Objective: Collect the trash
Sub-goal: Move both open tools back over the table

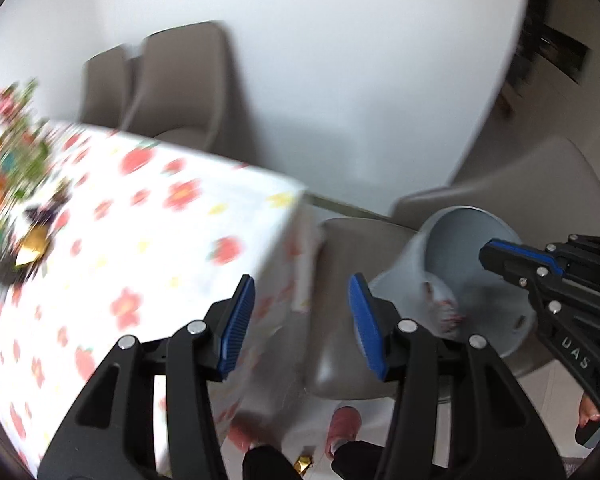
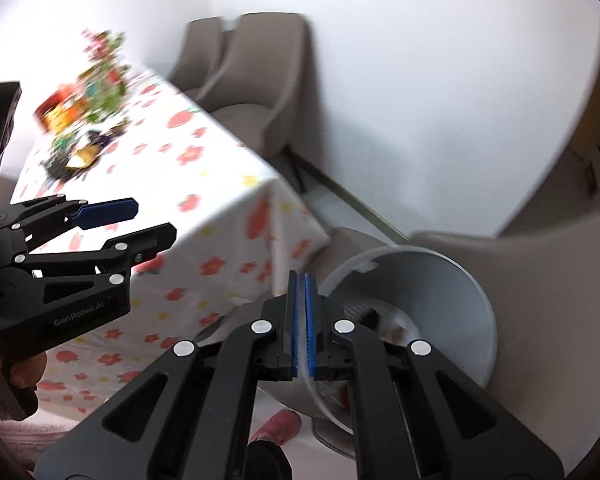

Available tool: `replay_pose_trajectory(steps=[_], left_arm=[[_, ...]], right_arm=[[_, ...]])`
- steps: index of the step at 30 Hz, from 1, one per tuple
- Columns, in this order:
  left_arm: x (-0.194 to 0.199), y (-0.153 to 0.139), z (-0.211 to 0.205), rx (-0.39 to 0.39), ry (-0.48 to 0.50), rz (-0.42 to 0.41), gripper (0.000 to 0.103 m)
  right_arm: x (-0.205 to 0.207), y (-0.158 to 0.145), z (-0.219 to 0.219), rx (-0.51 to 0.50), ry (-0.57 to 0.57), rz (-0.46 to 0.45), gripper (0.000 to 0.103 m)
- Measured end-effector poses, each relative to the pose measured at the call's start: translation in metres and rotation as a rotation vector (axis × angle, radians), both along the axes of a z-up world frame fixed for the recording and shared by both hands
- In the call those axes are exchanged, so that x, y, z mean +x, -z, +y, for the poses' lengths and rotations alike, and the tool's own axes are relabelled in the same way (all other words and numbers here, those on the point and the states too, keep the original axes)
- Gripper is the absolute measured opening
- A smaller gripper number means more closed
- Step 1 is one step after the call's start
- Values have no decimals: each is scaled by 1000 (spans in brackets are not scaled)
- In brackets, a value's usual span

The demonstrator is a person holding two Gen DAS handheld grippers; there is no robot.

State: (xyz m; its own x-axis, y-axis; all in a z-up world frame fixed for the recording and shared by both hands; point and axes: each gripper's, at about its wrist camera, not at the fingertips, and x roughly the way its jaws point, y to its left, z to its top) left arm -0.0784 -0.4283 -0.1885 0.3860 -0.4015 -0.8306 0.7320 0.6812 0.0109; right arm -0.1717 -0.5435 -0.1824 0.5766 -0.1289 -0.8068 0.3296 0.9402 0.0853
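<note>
While clamped on bin (image 2: 452,304) rim, right hand-held gripper (image 2: 303,304) (left (image 1: 302,320) agape).

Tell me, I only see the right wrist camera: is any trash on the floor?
Observer: Yes, a gold wrapper lies on the floor by a pink slipper.
Child: What's in the bin?
Observer: A red-and-white wrapper sits inside the tilted grey bin.
Child: Anything written on my right tongs?
Observer: The right tongs read "DAS" on their side.
</note>
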Motion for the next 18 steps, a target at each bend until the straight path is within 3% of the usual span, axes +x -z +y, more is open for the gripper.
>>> replay_pose_trajectory(steps=[6, 8, 11, 18], left_arm=[[43, -1, 82, 19, -213, -9, 50], [58, -1, 110, 21, -285, -13, 50], [80, -5, 154, 22, -387, -8, 50], [125, -6, 249, 37, -569, -14, 50]], right_arm=[[65, -4, 63, 2, -177, -13, 3], [84, -5, 87, -7, -227, -19, 8], [113, -8, 121, -13, -269, -38, 27], [187, -13, 199, -10, -353, -61, 29]])
